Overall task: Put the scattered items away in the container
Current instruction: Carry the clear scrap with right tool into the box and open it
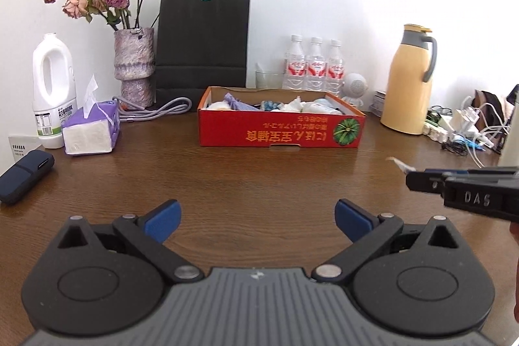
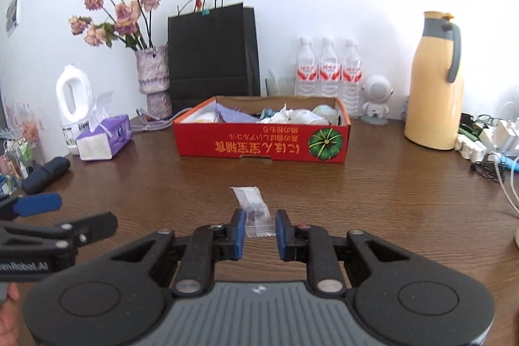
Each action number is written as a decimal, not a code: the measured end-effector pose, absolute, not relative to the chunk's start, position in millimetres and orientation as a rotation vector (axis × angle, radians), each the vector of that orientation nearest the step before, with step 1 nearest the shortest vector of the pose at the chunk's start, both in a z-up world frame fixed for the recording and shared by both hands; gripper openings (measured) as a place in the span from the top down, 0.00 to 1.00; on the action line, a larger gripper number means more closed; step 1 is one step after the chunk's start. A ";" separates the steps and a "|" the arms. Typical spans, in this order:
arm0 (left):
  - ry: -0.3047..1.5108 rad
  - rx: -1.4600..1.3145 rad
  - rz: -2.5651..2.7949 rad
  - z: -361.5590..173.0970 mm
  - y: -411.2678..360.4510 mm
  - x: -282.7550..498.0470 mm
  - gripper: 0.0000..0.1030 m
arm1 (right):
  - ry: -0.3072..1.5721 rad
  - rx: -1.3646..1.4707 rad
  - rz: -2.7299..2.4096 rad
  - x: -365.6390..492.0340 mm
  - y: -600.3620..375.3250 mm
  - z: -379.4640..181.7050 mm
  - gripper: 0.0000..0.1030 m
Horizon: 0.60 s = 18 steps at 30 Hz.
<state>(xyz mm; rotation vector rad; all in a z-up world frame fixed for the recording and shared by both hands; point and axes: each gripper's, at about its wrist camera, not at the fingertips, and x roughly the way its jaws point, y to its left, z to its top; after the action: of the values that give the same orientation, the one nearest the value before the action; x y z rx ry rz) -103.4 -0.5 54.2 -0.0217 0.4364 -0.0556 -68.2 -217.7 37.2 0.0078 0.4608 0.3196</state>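
Clear sachet (image 2: 253, 209) — long axis along the right gripper (image 2: 258, 227), near end between narrowed, not-yet-closed fingers; left gripper (image 1: 258, 221) was held wide, empty — red box (image 2: 259, 141) lay ahead.

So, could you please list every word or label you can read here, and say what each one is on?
"DAS": on the right tongs.
"enRobot.AI": upside down and cut off, on the left tongs.
Red box: upside-down orange Japanese print, too blurred to quote.
Water bottles, white jug, tissue pack: labels unreadable.
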 end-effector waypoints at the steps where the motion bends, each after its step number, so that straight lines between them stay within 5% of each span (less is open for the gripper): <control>1: 0.430 -0.013 -0.060 55.0 -3.4 -109.8 0.00 | 0.450 0.015 0.319 -75.5 -220.2 40.3 0.82; 18: 0.325 -0.033 -0.079 86.2 -3.9 -100.6 0.00 | 0.351 0.056 0.302 -77.8 -222.6 64.5 0.82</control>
<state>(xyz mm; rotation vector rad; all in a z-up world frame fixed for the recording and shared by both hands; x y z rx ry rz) -100.6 -3.9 86.2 -0.0332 0.3252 -0.0795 -77.8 -222.6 64.5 0.0561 0.3509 0.3016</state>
